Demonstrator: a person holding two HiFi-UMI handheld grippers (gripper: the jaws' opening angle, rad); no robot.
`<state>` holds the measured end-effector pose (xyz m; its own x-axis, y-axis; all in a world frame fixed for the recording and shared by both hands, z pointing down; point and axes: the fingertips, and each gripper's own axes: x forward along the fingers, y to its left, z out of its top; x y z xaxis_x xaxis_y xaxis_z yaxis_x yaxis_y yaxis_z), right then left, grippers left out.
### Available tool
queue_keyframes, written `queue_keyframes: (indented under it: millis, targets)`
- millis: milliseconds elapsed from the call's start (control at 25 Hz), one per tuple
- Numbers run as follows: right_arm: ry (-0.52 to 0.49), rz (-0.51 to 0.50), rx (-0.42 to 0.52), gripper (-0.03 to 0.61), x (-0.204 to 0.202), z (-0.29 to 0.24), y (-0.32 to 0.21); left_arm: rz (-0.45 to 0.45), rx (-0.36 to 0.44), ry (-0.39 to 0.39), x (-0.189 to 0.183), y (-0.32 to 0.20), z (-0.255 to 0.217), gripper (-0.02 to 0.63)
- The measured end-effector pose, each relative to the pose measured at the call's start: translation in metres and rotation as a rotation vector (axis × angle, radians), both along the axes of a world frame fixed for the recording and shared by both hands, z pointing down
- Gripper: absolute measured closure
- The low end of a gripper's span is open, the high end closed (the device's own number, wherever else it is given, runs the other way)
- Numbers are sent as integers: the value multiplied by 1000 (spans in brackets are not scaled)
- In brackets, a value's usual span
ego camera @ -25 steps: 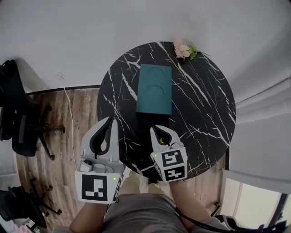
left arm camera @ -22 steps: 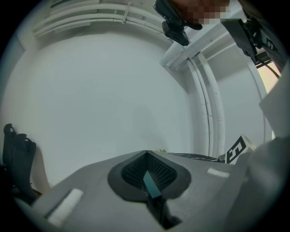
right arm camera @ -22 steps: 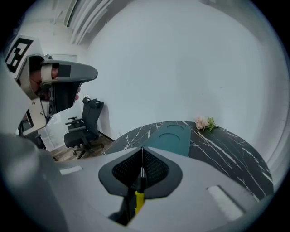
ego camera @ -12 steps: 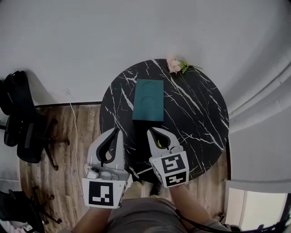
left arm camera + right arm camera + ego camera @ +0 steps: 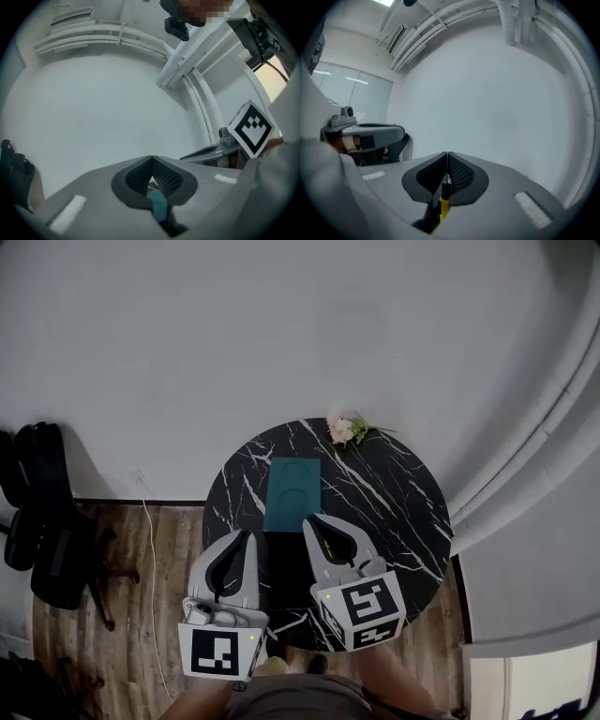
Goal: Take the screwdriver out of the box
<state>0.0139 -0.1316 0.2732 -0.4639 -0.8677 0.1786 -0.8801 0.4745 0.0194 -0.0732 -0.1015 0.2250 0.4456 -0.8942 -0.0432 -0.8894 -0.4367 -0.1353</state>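
I can read no word, number or brand name in any view. The only printed signs are black-and-white square markers, which are coded patterns and not lettering. In the head view, lower left of centre, one square marker (image 5: 221,653) faces up from the cube at the back of my left gripper (image 5: 247,534). Lower right of centre, the cube on my right gripper (image 5: 307,519) shows a top marker (image 5: 366,599) and part of another on the face below it. In the left gripper view, a tilted marker (image 5: 252,127) stands at the right edge, on that same right-hand cube.
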Motion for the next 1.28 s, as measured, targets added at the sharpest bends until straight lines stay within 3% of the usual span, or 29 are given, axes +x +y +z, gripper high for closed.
queue_keyframes:
  millis: [240, 680, 1000, 1280]
  targets:
    - [24, 86, 77, 548, 34, -38, -4, 83, 54, 28, 27, -12, -18, 614]
    - [69, 319, 136, 548, 111, -67, 12, 304, 92, 72, 95, -25, -34, 614]
    - [68, 450, 86, 548, 137, -51, 22, 406, 58, 77, 113, -33, -33, 614]
    - [65, 522, -3, 548, 142, 0, 28, 463, -23, 47, 119, -40, 2, 614]
